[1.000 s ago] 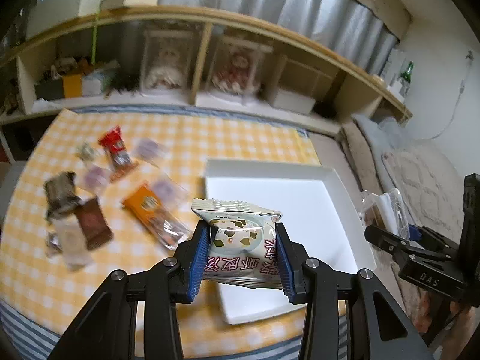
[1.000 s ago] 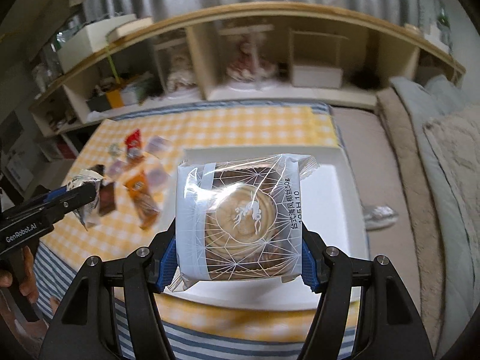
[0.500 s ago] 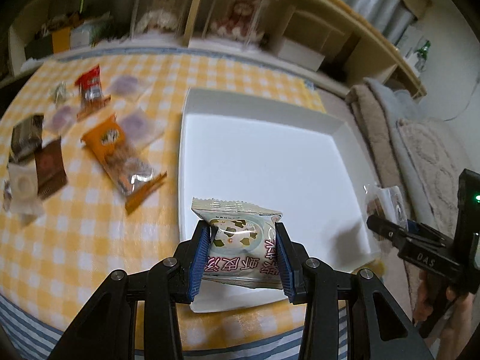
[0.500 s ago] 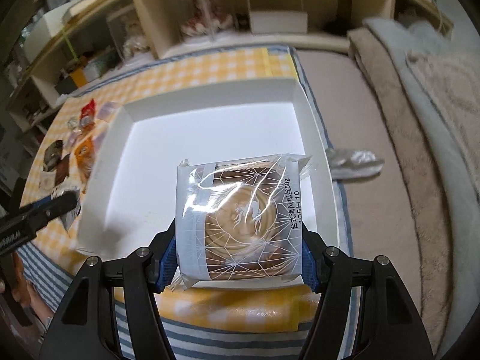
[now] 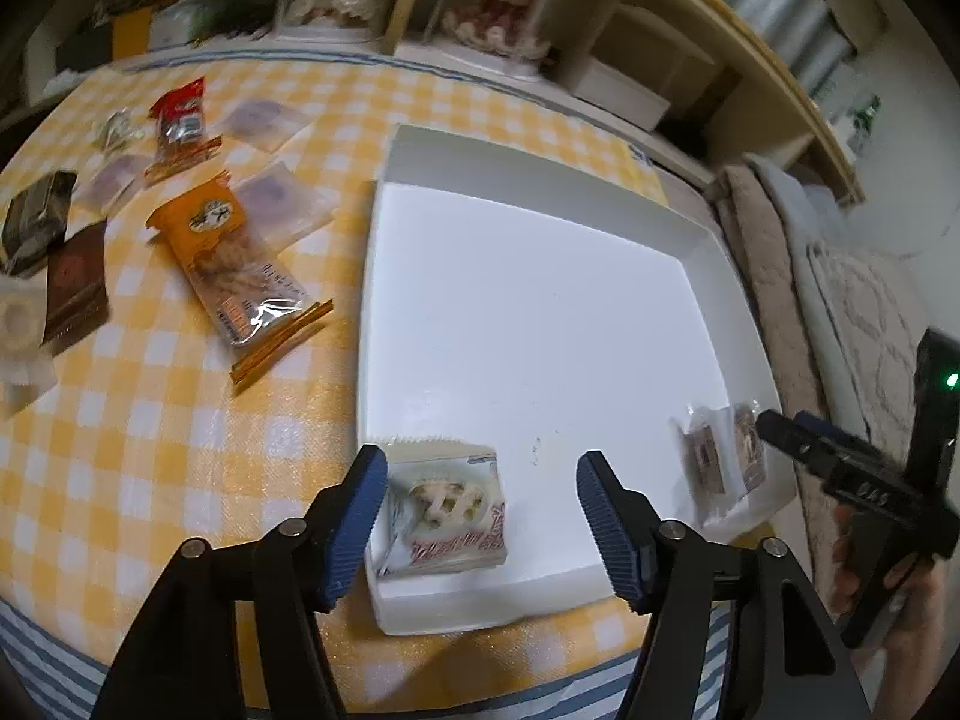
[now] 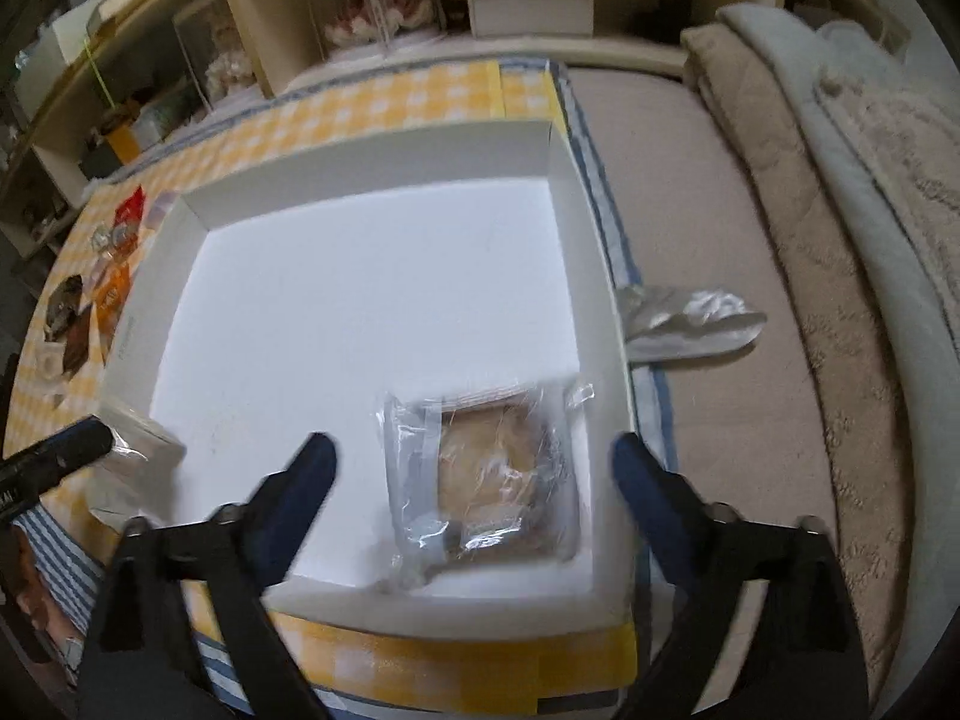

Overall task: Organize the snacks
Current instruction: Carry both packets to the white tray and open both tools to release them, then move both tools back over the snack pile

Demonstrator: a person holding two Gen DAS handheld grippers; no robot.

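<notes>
On the far left of your yellow-and-white checked tablecloth [image 5: 180, 432] lies the loose pile of snacks: a dark brown flat packet [image 5: 75, 288], a red-topped clear packet [image 5: 179, 123], and nearer the middle a long orange packet with a clear window [image 5: 237, 273], tilted with one end toward the tray. Several pale translucent pouches lie around them, too blurred to read.

Moving right, your left gripper [image 5: 477, 516] has its blue-padded jaws spread wide and grasps nothing. Between them, closer to the left pad, the small pale square snack packet with red lettering [image 5: 447, 507] lies flat in the near left corner of the shallow white rectangular tray [image 5: 540, 150], close to its left and near walls.

The middle of the tray floor is bare white.

Further right, the clear-wrapped round brown pastry [image 6: 486, 474] lies flat in the near right corner of the tray, close to the right wall. Your right gripper [image 6: 474, 474] stands over it with jaws wide apart, released and touching nothing.

Past the tray's right edge, a crumpled silvery wrapper [image 6: 690, 318] lies on the beige mat [image 6: 690, 180], just beside the blue-striped cloth border.
</notes>
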